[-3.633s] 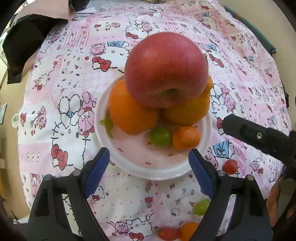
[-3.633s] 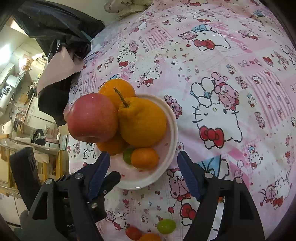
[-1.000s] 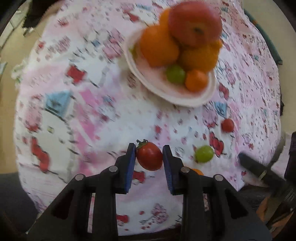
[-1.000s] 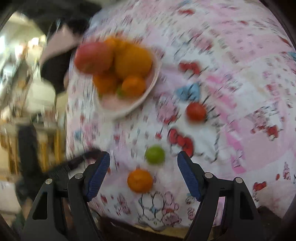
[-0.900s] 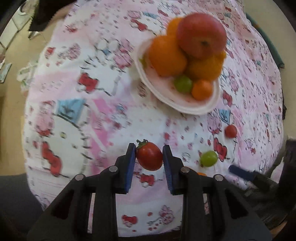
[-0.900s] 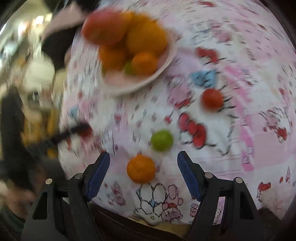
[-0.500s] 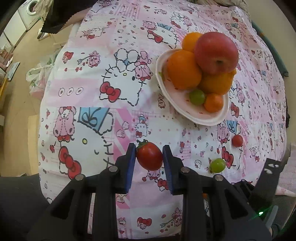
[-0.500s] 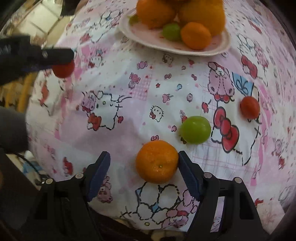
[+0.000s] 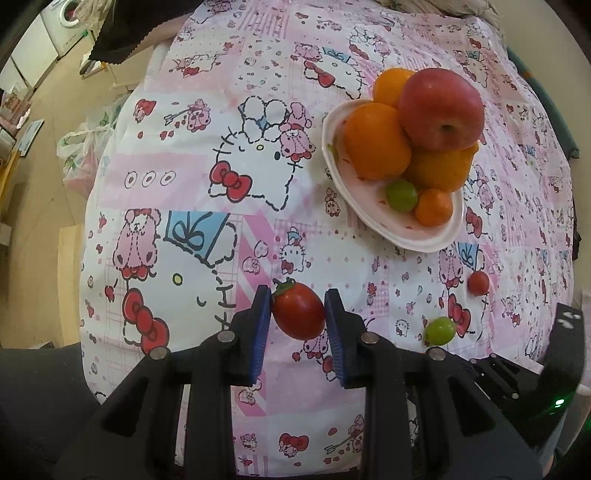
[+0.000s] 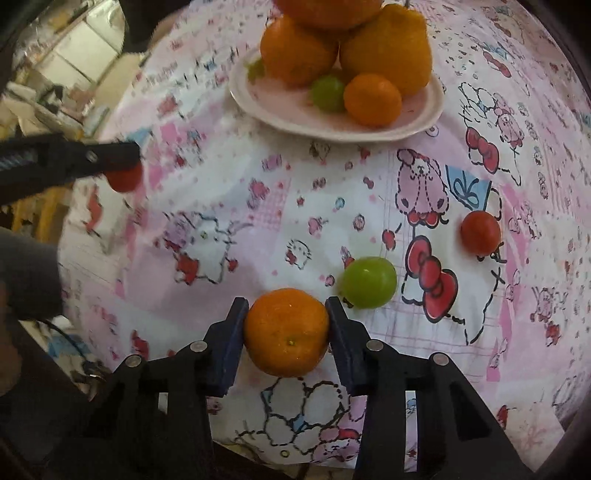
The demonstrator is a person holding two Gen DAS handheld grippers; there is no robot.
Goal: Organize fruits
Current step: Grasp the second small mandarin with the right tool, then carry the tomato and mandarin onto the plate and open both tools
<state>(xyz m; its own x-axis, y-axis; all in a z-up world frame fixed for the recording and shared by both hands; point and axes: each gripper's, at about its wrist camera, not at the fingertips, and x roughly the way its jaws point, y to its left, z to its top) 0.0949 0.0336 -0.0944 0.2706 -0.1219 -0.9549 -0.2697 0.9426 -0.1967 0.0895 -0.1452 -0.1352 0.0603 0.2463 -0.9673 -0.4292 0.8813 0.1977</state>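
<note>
My left gripper (image 9: 298, 312) is shut on a red cherry tomato (image 9: 299, 311) and holds it above the cloth, short of the plate. My right gripper (image 10: 286, 330) is shut on a small mandarin (image 10: 286, 332) at the cloth's near edge. The pink plate (image 9: 391, 225) holds a red apple (image 9: 441, 109), oranges (image 9: 376, 142), a green grape (image 9: 402, 195) and a small mandarin (image 9: 433, 207). Loose on the cloth lie a green grape (image 10: 367, 282) and a red cherry tomato (image 10: 480, 232), right of my right gripper.
The table wears a pink cartoon-cat cloth (image 9: 229, 155). Floor, plastic bags (image 9: 79, 147) and a dark cloth (image 9: 122, 33) lie off the table's left and far edges. My left gripper shows at the left in the right wrist view (image 10: 122, 166).
My right gripper has moved down to the mandarin and shut on it. My left gripper has lifted a little with the tomato, and the plate looks farther off.
</note>
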